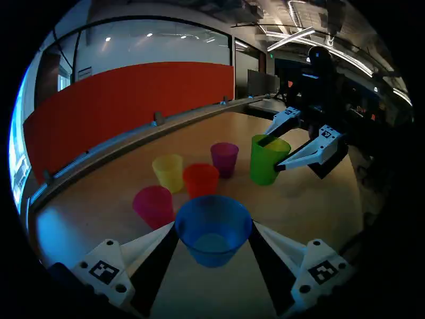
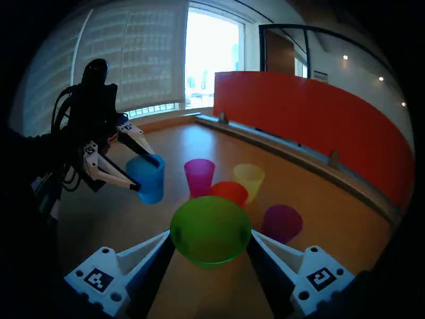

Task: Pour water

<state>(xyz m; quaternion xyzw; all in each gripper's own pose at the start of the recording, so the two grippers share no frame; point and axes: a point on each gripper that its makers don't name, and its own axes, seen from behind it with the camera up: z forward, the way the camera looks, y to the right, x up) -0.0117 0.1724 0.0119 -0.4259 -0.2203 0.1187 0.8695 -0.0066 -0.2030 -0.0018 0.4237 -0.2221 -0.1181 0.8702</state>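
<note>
Works over a wooden table (image 1: 319, 207) edged by a red partition (image 1: 133, 101). Pinches the blue cup (image 1: 212, 242) in the jaws of the left gripper (image 1: 212, 229), and the green cup (image 2: 211, 244) in those of the right gripper (image 2: 211, 236). Holds both upright, mouths up, long axes vertical, on opposite sides of 4 upright cups grouped on the table: pink cup (image 1: 154, 204), orange cup (image 1: 201, 179), yellow cup (image 1: 168, 171), purple cup (image 1: 224, 158).

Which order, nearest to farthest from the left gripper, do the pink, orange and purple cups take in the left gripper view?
1. Pink cup: closest, just ahead and to the left.
2. Orange cup: next, in the middle of the cluster.
3. Purple cup: farthest, at the back, slightly right.
</note>
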